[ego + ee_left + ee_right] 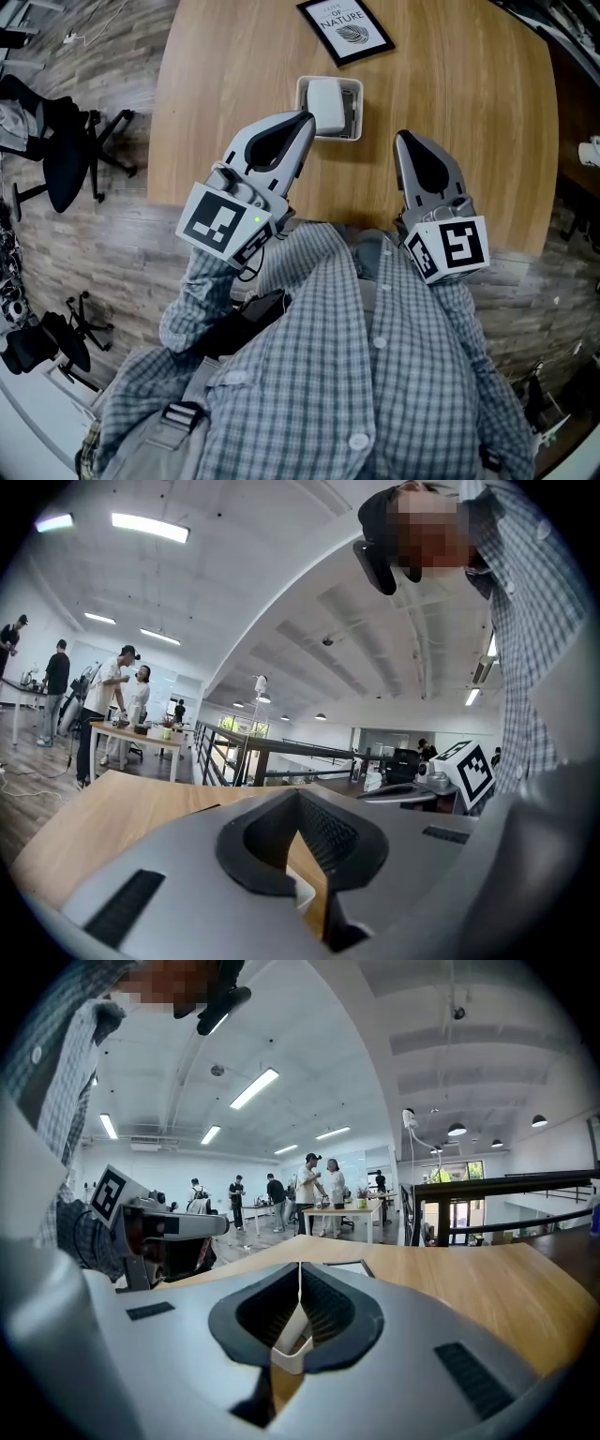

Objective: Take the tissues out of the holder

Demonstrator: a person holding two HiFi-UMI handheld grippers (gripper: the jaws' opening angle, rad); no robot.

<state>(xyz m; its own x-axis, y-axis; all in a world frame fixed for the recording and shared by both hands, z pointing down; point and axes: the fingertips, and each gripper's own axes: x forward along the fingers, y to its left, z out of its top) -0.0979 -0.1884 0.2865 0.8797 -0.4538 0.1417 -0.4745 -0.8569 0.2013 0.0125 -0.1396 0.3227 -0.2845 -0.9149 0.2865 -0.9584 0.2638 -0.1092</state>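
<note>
The left gripper [303, 122] has its fingers pressed together on nothing, the tips just beside the near-left corner of the holder [357, 108]. The tissues [328, 105] sit in it, just ahead and right of those fingers. The right gripper [402, 139], fingers likewise closed and empty, is above the wooden surface [469, 112], with the holder near, left of its tips.

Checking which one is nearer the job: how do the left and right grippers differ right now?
The left gripper angles in toward the tissue holder; the right gripper points straight ahead. The left gripper's tip overlaps the holder's left rim, though contact is unclear; the right gripper is apart from it, over bare table. Both are shut and empty.
</note>
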